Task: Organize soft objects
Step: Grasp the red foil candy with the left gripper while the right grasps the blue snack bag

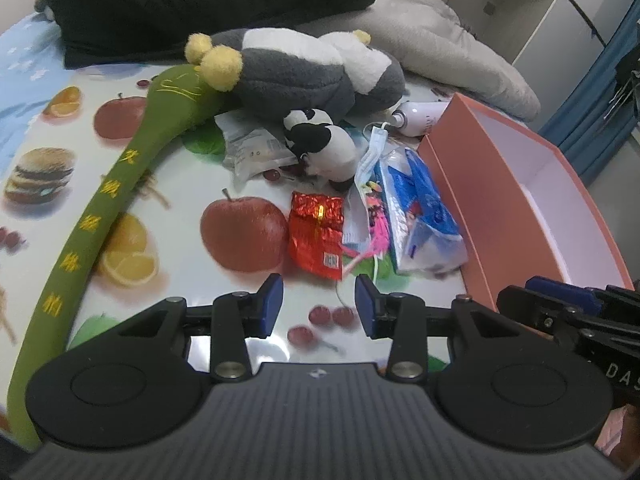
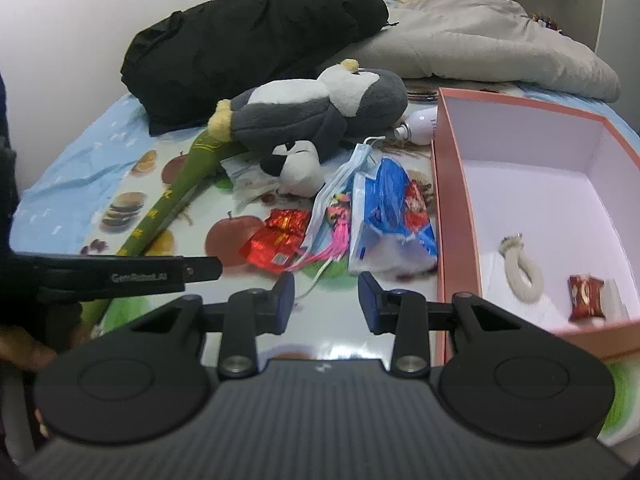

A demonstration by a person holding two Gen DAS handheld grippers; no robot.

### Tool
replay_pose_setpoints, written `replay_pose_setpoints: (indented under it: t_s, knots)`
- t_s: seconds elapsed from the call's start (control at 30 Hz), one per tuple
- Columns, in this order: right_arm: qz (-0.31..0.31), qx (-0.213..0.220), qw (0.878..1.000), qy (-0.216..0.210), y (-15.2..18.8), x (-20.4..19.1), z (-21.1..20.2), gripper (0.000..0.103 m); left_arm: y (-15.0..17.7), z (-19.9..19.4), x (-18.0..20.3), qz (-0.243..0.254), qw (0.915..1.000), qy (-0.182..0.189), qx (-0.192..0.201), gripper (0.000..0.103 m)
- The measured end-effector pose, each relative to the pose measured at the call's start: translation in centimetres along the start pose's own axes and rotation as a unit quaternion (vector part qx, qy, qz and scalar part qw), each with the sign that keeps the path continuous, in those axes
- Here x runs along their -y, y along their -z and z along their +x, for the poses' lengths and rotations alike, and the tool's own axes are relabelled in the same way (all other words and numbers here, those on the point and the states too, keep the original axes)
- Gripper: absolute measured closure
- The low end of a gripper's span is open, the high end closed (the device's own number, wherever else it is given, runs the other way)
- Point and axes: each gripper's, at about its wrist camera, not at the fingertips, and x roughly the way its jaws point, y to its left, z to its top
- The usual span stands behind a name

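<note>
A grey and white penguin plush (image 1: 304, 72) (image 2: 312, 108) lies at the back of the fruit-print cloth, with a small black and white panda plush (image 1: 324, 146) (image 2: 296, 164) in front of it. A long green plush stick (image 1: 104, 204) (image 2: 172, 200) stretches to the left. My left gripper (image 1: 319, 304) hangs open over the cloth, just short of a red foil packet (image 1: 316, 232) (image 2: 276, 236), with nothing between its pads. My right gripper (image 2: 326, 300) is open and empty beside the pink box (image 1: 532, 200) (image 2: 456, 208).
A face mask (image 1: 370, 156) (image 2: 340, 184), pink tassel (image 2: 334, 236) and blue-white tissue pack (image 1: 424, 212) (image 2: 388, 216) lie beside the box. Inside the box are a cream fabric loop (image 2: 522, 272) and a red sweet (image 2: 586, 298). A black coat (image 2: 248, 40), grey bedding (image 2: 500, 44) and a white bottle (image 2: 420, 124) lie behind.
</note>
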Motion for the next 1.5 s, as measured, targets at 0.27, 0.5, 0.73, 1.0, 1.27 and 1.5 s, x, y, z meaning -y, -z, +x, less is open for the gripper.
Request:
replay_pose_setpoints:
  t_s: [0.27, 0.5, 0.73, 1.0, 1.27, 1.5]
  knots:
    - [-0.014, -0.011, 1.000, 0.015, -2.1, 0.5, 4.8, 0.065, -2.9, 5.5, 0.1, 0.007, 0.9997, -0.002, -0.022, 0.057]
    - [-0.028, -0.014, 0.999, 0.041, -3.8, 0.8, 8.6, 0.067, -4.8, 9.4, 0.5, 0.011, 0.9995, -0.003, -0.031, 0.051]
    - [-0.046, -0.026, 0.995, 0.085, -4.7, 1.1, 12.2, 0.067, -5.7, 11.7, 1.3, 0.034, 0.9986, -0.009, -0.038, 0.043]
    - [-0.054, -0.054, 0.991, 0.109, -4.6, 1.6, 14.6, 0.067, -5.8, 12.9, 2.0, 0.052, 0.9978, -0.031, -0.027, 0.040]
    - [-0.029, -0.078, 0.993, 0.081, -4.4, 2.1, 14.5, 0.089, -5.5, 13.0, 1.0, 0.030, 0.9982, -0.037, -0.037, 0.069]
    - [-0.020, -0.080, 0.994, 0.072, -3.5, 1.6, 12.3, 0.093, -4.5, 11.5, 0.1, 0.009, 0.9987, -0.029, -0.040, 0.085]
